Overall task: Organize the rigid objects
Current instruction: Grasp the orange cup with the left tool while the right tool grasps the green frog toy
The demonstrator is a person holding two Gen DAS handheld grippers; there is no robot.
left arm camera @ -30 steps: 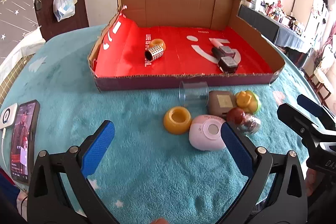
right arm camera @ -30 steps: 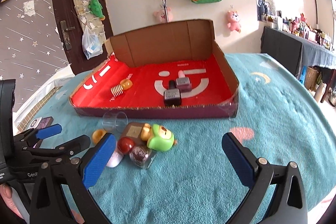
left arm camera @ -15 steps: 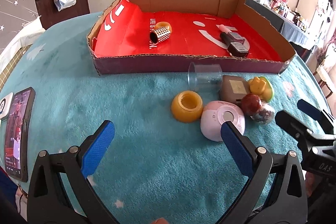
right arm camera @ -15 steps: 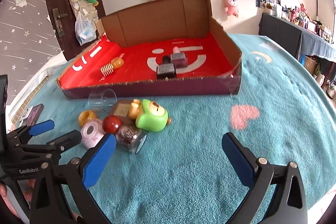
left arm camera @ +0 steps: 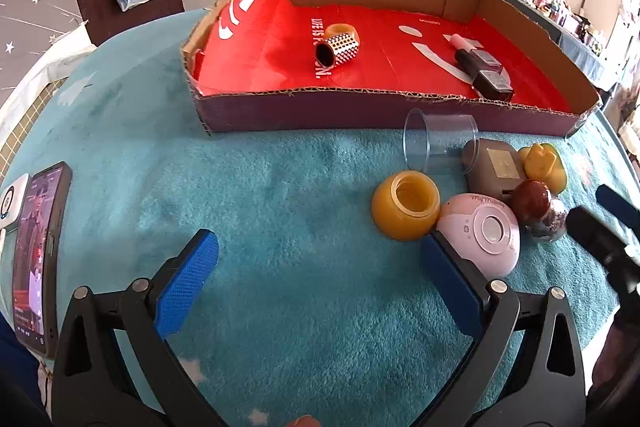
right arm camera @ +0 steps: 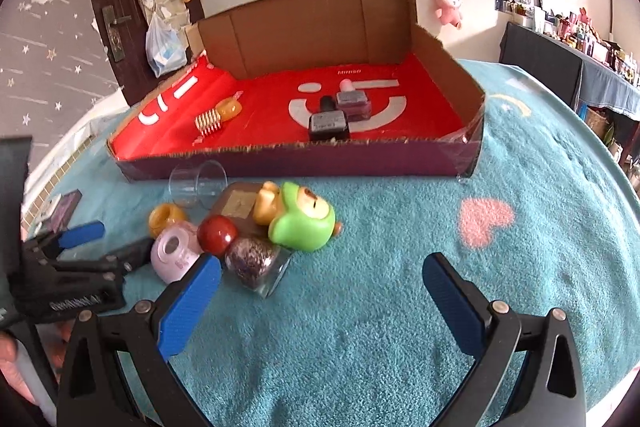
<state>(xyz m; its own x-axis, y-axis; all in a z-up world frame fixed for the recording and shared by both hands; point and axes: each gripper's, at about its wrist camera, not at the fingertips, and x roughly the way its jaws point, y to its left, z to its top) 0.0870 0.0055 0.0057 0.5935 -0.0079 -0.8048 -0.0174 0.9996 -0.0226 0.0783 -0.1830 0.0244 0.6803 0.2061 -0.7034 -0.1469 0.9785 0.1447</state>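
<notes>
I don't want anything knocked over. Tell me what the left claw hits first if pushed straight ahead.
Probably bare blanket, then the cardboard box wall. The yellow jar and pink case sit just right of its line; depth is unclear.

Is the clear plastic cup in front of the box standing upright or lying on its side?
On its side. The clear cup shows its round rim facing sideways, resting on the teal cloth.

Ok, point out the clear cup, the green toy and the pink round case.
clear cup (left arm camera: 440, 143), left wrist view, side wall.
green toy (right arm camera: 302, 223), right wrist view, body.
pink round case (left arm camera: 486, 233), left wrist view, lid.
</notes>
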